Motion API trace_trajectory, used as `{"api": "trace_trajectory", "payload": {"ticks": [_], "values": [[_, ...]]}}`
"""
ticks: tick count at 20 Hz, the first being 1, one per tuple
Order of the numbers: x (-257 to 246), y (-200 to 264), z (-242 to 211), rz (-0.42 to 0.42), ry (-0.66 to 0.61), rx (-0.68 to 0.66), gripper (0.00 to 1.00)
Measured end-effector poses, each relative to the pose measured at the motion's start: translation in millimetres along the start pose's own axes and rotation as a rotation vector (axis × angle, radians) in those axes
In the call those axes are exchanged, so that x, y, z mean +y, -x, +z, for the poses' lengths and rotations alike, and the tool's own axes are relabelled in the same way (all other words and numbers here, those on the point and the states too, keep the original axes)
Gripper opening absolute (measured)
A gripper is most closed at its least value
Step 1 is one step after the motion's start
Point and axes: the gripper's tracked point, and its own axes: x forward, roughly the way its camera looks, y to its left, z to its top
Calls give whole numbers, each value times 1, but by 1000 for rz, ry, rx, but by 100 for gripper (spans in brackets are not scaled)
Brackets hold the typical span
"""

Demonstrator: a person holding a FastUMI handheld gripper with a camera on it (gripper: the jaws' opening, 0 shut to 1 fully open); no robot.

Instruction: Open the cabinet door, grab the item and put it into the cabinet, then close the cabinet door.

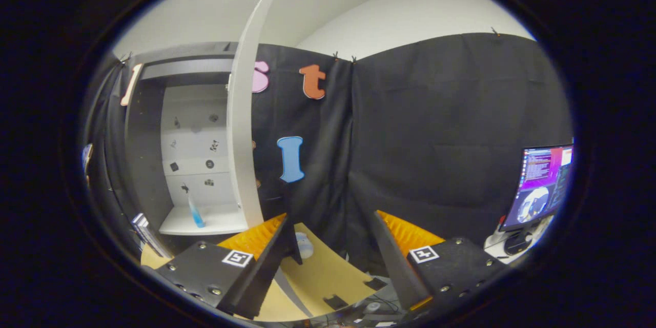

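Note:
The white cabinet [154, 164] stands ahead to the left of my fingers with its door [243, 128] swung open, edge-on toward me. A slim blue item [196, 213] stands on the cabinet's bottom shelf [220, 223], leaning slightly. My gripper [333, 238] is open, well back from the cabinet and above a tan tabletop [328, 271]. Nothing is between the fingers.
A small pale round object [305, 245] lies on the tabletop just past the left finger. Black cloth walls close the booth behind and to the right. A lit monitor [543, 184] stands far right on a white stand. Dark tape patches [335, 301] mark the table.

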Motion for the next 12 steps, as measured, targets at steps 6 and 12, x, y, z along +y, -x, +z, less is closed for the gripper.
{"api": "trace_trajectory", "payload": {"ticks": [6,12], "values": [[32,10,-5,133,-16,34,84],[64,17,-7,265,-30,59,80]]}}
